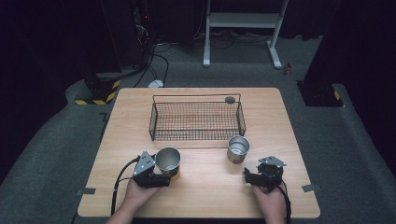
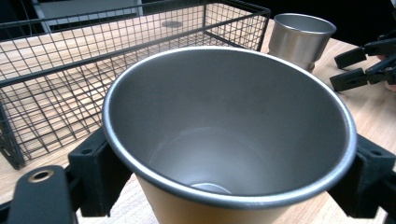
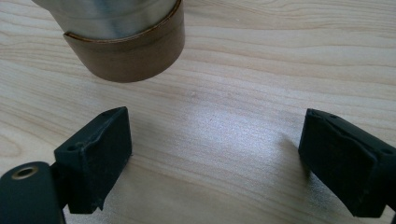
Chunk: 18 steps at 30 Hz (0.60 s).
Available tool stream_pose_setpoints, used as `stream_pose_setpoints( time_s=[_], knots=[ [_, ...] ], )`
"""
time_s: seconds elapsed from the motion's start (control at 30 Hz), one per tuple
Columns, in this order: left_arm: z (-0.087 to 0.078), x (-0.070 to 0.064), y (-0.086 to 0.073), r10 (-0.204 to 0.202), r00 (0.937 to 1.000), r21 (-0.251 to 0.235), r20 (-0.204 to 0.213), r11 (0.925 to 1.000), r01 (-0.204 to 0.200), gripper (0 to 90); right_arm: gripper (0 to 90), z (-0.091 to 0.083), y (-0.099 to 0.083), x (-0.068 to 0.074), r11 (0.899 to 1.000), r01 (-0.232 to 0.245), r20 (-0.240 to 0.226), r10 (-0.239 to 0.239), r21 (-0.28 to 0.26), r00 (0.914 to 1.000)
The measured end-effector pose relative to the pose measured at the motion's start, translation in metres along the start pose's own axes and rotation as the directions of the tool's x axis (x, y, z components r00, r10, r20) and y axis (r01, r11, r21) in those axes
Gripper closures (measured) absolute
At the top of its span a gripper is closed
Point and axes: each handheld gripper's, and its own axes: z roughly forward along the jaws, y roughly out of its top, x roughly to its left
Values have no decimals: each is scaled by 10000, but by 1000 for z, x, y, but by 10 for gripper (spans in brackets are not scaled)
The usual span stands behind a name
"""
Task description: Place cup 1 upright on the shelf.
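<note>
Steel cup [image 2: 224,135] sits lower centre of the left gripper view, left gripper [image 1: 161,177] clamped on its wall just under the rim. Likely light, stiff and slick, so mid-wall hold suits it. Right gripper [image 3: 215,154] gapes wide, empty. Second cup [image 1: 238,149] stands beyond, wire basket [image 1: 196,135] behind.

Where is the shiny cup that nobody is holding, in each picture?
High view: the free metal cup stands right of centre, just in front of the wire basket.
Left gripper view: top right, beyond the basket's corner.
Right gripper view: top left, its brown base ahead of the open jaws.
Shared landmark: the wooden table.
</note>
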Motion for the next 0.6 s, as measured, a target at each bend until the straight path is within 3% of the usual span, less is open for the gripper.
stream_pose_setpoints(
  time_s=[0.4, 0.6],
  knots=[
    [-8, 10, 0, -58, 9994, 3, -331, 10000, 58, 141, 96, 0, 0, 0, 10000, -4, 16, 4, -19, 10000],
    [-13, 17, 2, -487, 9978, -131, -448, 9988, 482, 142, 95, 0, 0, 0, 10000, -10, 22, 10, -15, 10000]
  ],
)
